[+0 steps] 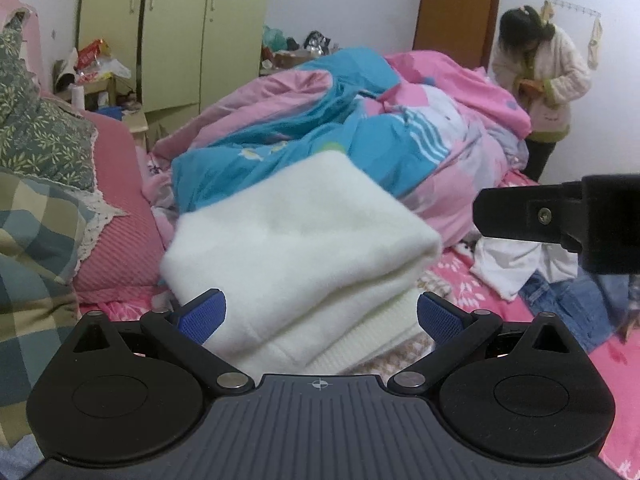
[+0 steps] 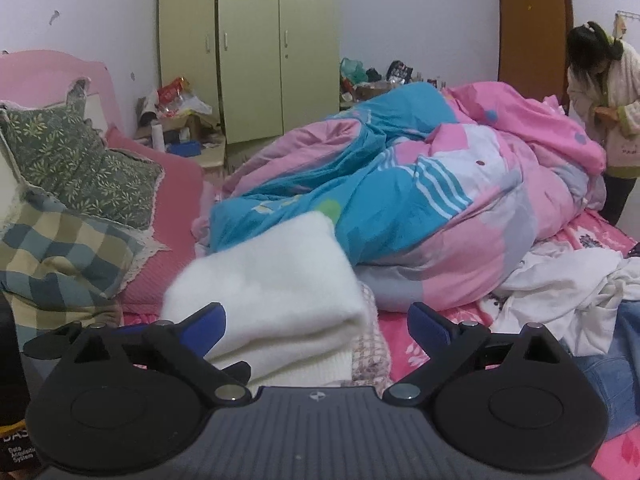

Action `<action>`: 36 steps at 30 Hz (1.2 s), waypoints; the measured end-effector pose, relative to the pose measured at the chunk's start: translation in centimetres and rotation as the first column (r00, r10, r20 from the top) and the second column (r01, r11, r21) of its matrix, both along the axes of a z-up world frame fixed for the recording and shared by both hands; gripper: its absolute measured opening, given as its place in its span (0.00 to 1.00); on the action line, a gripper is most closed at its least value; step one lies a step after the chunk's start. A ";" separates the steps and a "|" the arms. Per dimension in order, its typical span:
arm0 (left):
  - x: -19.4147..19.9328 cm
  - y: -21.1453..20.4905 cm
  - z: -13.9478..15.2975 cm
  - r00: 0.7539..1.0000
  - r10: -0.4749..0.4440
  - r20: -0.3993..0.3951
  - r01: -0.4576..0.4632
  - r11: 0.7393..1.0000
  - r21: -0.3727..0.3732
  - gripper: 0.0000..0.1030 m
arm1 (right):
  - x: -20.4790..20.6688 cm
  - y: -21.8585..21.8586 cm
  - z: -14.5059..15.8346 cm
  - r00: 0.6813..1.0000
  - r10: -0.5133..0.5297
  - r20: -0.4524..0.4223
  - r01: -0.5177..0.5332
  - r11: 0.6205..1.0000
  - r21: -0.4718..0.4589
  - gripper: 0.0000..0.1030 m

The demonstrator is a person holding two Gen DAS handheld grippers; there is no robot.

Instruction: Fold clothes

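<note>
We find the folded white sweater (image 1: 296, 240) lying just ahead of the left gripper (image 1: 320, 316), jaws apart, nothing held; right gripper (image 2: 316, 324) likewise spread, sweater ahead-left; risk: a stray brush could topple the soft fold toward the quilt (image 1: 360, 128).

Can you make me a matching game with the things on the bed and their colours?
Things:
1. folded sweater
2. big quilt
3. top pillow
4. jeans

Colours:
A. green with little leaves
B. denim blue
C. creamy white
D. pink and bright blue

Pairs: 1-C, 2-D, 3-A, 4-B
</note>
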State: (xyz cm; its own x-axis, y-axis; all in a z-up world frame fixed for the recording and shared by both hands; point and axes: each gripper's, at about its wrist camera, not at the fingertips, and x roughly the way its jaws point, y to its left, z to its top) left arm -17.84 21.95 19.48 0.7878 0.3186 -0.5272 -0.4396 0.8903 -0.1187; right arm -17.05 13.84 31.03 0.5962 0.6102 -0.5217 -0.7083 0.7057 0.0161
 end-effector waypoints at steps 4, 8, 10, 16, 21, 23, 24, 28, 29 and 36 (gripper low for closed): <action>-0.2 -1.0 0.3 1.000 -0.020 0.010 0.020 0.999 0.032 1.00 | -0.1 -1.0 0.5 0.999 -0.032 -0.005 0.033 0.999 0.025 0.97; -0.3 -1.8 0.3 0.996 -0.090 0.003 0.090 0.995 0.035 1.00 | -0.2 -1.8 0.6 0.999 -0.053 -0.003 0.053 0.998 0.036 0.97; -0.5 -2.1 0.3 0.994 -0.110 0.010 0.110 0.993 0.037 1.00 | -0.3 -2.2 0.6 0.998 -0.061 0.000 0.061 0.997 0.041 0.97; -0.4 -2.9 0.4 0.992 -0.125 0.004 0.125 0.990 0.061 1.00 | -0.7 -2.8 0.6 0.997 -0.076 0.001 0.076 0.996 0.039 0.97; -0.6 -3.2 0.3 0.988 -0.151 -0.003 0.151 0.986 0.067 1.00 | -1.3 -2.7 0.9 0.998 -0.060 0.015 0.060 0.997 0.041 0.97; -0.8 -3.4 0.4 0.989 -0.150 0.003 0.150 0.985 0.081 1.00 | -1.3 -2.6 0.9 0.998 -0.057 0.012 0.057 0.998 0.036 0.97; -1.0 -3.5 0.4 0.989 -0.145 0.007 0.143 0.986 0.087 1.00 | -1.3 -2.6 0.9 0.998 -0.056 0.011 0.056 0.998 0.034 0.97; -1.2 -3.7 0.5 0.991 -0.132 0.019 0.129 0.986 0.106 1.00 | -1.2 -2.9 0.9 0.998 -0.062 0.007 0.062 0.997 0.045 0.97; -1.2 -3.8 0.5 0.991 -0.131 0.020 0.127 0.986 0.112 1.00 | -1.2 -3.0 0.9 0.998 -0.062 0.006 0.061 0.997 0.048 0.97; -1.0 -3.5 0.3 0.992 -0.127 -0.004 0.127 0.987 0.096 1.00 | -1.3 -2.7 0.9 0.999 -0.051 0.003 0.051 0.998 0.041 0.97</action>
State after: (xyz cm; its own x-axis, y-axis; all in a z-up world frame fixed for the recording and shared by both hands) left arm -18.85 18.46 19.74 0.8263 0.2649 -0.4970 -0.3221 0.9462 -0.0312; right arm -18.37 11.19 31.93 0.6295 0.5995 -0.4943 -0.6712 0.7400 0.0427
